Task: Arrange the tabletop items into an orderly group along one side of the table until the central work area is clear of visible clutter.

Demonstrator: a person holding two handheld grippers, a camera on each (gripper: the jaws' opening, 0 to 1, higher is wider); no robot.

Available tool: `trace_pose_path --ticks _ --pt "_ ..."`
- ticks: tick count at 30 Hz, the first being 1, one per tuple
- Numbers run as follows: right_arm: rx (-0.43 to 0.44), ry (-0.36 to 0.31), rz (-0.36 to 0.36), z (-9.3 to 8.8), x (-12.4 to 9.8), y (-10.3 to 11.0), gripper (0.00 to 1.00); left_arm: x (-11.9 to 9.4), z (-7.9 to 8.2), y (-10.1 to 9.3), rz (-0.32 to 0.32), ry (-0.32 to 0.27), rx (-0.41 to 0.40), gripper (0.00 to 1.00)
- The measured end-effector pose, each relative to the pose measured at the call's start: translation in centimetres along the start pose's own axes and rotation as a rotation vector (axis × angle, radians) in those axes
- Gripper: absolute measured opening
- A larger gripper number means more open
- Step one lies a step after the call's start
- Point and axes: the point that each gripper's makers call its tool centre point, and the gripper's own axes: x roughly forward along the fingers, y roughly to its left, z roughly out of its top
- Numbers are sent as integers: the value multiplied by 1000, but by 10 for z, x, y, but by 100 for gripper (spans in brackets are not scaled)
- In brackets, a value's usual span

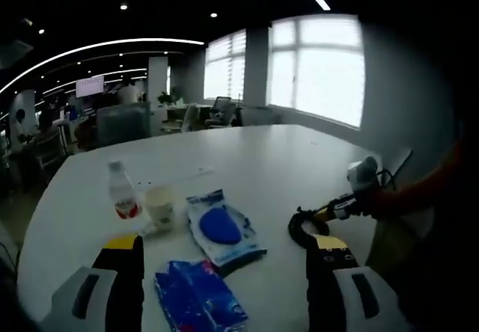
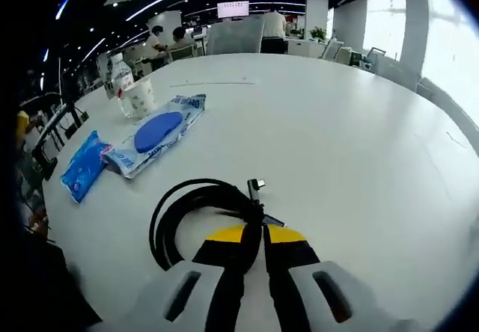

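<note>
White worktop lies mostly bare; we find bottle, cup and packets grouped. Right gripper fingers clamp the black cable, unplaced; left gripper fingers stand apart.

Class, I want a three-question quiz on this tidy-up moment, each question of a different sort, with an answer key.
1. True or false: the right gripper is shut on the coiled black cable.
2. Multiple choice: what stands right beside the small plastic bottle? A) a paper cup B) a stapler C) a laptop
3. Fill in: in the left gripper view, the left gripper is open, and between its jaws lies a blue ____ pack.

Key:
1. True.
2. A, the paper cup.
3. Tissue: the blue tissue pack, near the flat packet with a blue oval.
</note>
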Motion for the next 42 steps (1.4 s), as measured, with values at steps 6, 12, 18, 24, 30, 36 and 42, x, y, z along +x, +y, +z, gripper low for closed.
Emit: trace_pose_path --ticks 6,12,18,24,30,36,42 --pt "-5 -41 13 16 -7 1 19 3 -1 0 38 -3 -50 90" --pt "-25 -72 51 35 -13 5 28 5 -6 -4 65 14 -66 90" --pt "-75 -116 88 60 -19 11 32 7 -9 -10 68 23 -100 89" --pt "-133 -137 142 77 -18 21 37 10 -12 -17 72 35 -118 88" --pt "-197 -137 189 92 -18 29 41 10 -15 -19 110 46 -147 88" --pt "-221 -148 237 108 -22 38 48 11 -16 -23 123 54 -164 88" --pt "-221 -162 269 121 -23 44 54 13 -14 -30 114 52 -225 88"
